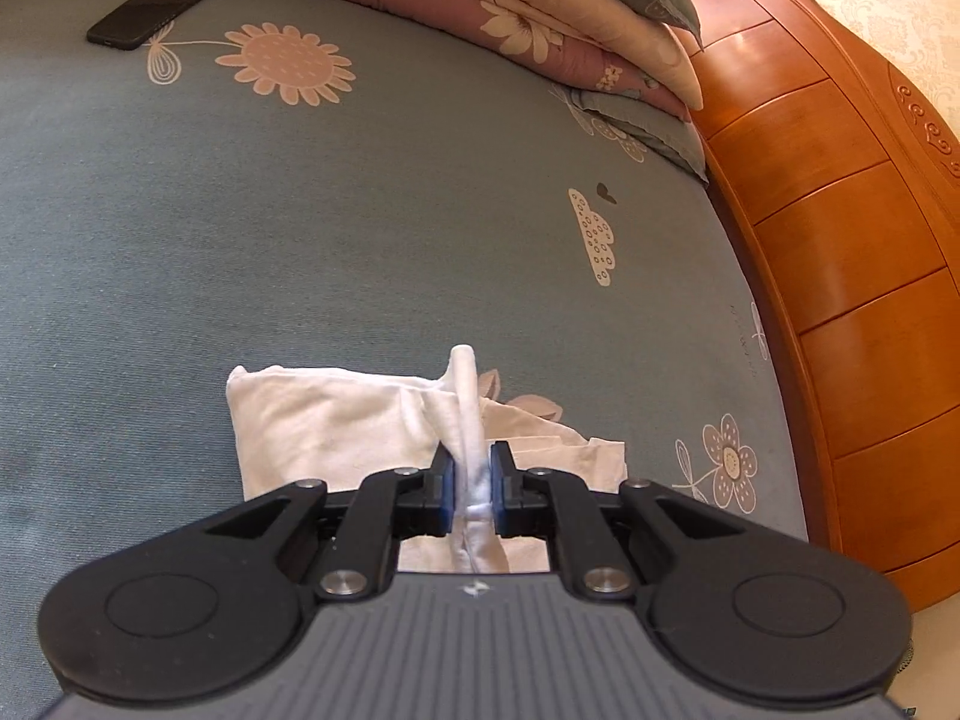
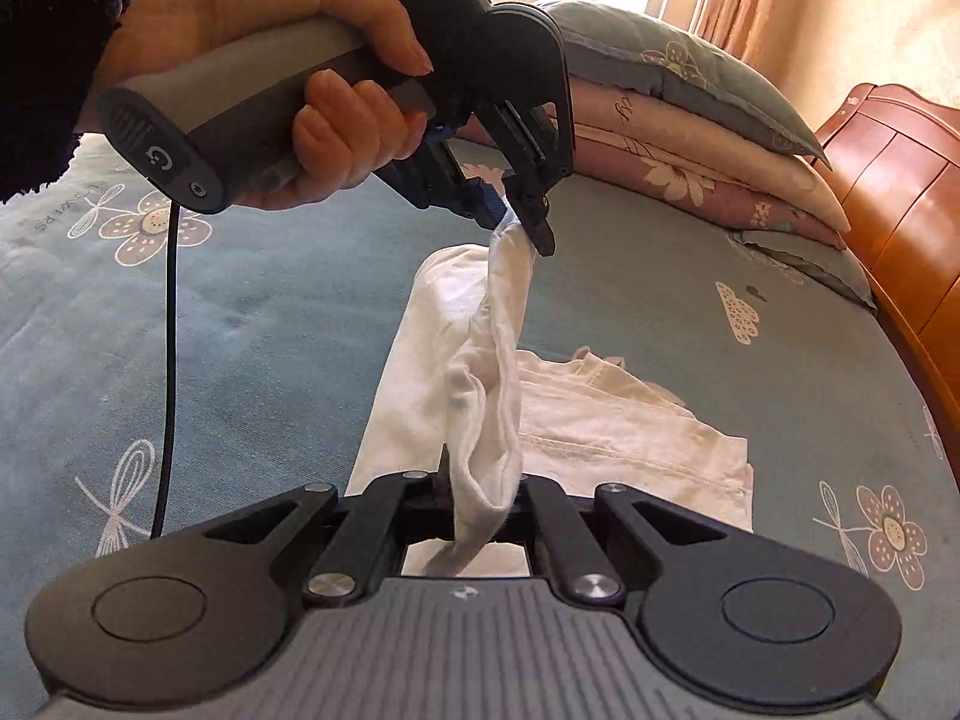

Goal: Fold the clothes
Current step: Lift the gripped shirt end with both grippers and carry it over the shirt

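Note:
A white garment (image 1: 324, 426) lies partly on the blue-grey bed sheet (image 1: 240, 228), with one edge lifted off it. My left gripper (image 1: 473, 474) is shut on a bunched fold of that white cloth, which stands up between its blue pads. In the right wrist view the white garment (image 2: 576, 420) spreads on the bed, and a twisted strip of it hangs between both grippers. My right gripper (image 2: 483, 489) is shut on the lower end of the strip. My left gripper (image 2: 521, 219), held by a hand (image 2: 336, 120), pinches the upper end above the bed.
A black phone (image 1: 150, 9) lies on the sheet at the far left. Stacked quilts and a pillow (image 1: 570, 18) sit at the head of the bed. The wooden headboard (image 1: 840, 276) runs along the right. A black cable (image 2: 171, 360) hangs from the left handle.

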Action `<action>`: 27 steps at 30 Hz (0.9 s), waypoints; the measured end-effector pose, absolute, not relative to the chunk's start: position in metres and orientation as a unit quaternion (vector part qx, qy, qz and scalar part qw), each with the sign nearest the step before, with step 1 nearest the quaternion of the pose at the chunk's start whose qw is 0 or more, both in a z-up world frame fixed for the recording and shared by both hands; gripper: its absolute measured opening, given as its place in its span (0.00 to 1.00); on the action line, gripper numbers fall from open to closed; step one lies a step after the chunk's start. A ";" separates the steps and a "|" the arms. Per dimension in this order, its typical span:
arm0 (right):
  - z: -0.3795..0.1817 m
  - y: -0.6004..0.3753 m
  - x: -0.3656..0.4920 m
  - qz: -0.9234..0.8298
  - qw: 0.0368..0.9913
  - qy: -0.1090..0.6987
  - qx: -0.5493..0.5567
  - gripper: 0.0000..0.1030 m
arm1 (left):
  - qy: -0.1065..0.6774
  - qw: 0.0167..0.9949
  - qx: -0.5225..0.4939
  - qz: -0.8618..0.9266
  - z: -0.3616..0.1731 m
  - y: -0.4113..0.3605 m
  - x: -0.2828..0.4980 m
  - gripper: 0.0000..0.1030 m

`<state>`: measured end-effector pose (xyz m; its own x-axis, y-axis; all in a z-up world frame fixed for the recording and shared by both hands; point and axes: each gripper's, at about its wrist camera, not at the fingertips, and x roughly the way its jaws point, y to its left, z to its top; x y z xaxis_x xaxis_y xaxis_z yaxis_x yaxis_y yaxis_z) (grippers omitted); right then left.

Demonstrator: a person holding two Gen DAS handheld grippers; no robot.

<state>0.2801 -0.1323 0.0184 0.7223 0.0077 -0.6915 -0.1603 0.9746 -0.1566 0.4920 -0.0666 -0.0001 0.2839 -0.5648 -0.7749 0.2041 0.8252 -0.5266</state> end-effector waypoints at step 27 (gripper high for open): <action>-0.013 -0.288 0.264 -0.006 0.915 0.394 0.090 0.03 | 0.550 0.787 -0.060 -0.274 -0.032 -0.250 0.478 0.09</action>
<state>0.2643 -0.2880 -0.0129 0.6902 0.0593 -0.7212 0.0824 0.9837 0.1597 0.4779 -0.2501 -0.0319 0.2443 -0.4964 -0.8330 0.3652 0.8429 -0.3951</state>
